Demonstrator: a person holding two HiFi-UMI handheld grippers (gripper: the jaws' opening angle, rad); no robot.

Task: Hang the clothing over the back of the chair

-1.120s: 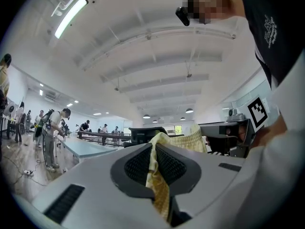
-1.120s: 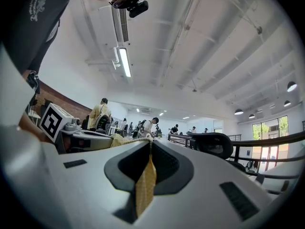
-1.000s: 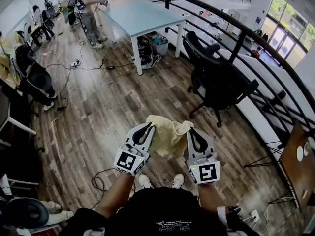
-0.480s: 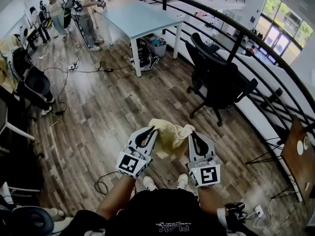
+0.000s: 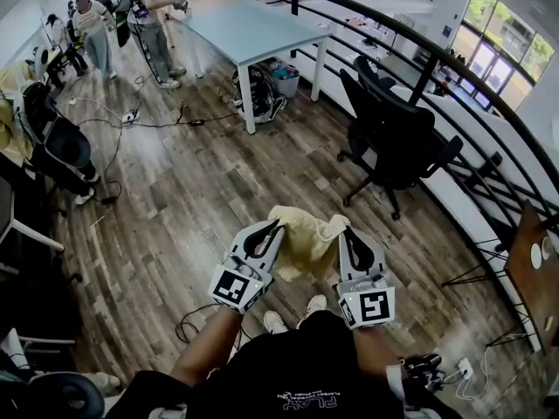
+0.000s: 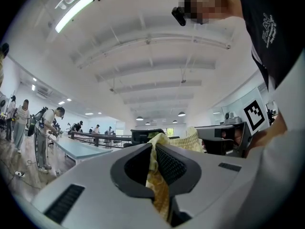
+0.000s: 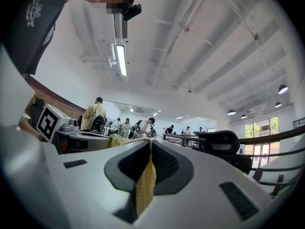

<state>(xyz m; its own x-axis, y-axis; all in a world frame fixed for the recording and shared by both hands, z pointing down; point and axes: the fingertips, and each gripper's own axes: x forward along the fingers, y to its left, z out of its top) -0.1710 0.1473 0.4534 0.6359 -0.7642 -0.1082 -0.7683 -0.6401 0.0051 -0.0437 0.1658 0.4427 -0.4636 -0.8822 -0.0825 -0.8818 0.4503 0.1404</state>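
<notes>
A pale yellow piece of clothing point(image 5: 304, 237) hangs between my two grippers in the head view, held up over the wooden floor. My left gripper point(image 5: 272, 228) is shut on its left edge; the cloth point(image 6: 156, 175) runs down between the jaws in the left gripper view. My right gripper point(image 5: 342, 230) is shut on the right edge, a strip of cloth point(image 7: 145, 185) pinched in its jaws. A black office chair point(image 5: 393, 138) stands ahead to the right, near the railing, apart from both grippers. Its headrest point(image 7: 219, 142) shows in the right gripper view.
A curved black railing point(image 5: 454, 68) runs along the right. A light blue table point(image 5: 249, 29) stands ahead with bags under it. People point(image 5: 153, 16) stand at the far left. Cables point(image 5: 157, 116) lie on the floor. Another dark chair point(image 5: 57, 142) sits left.
The view has shifted a little toward the chair, which now sits slightly further right. Both grippers keep hold of the clothing in much the same pose.
</notes>
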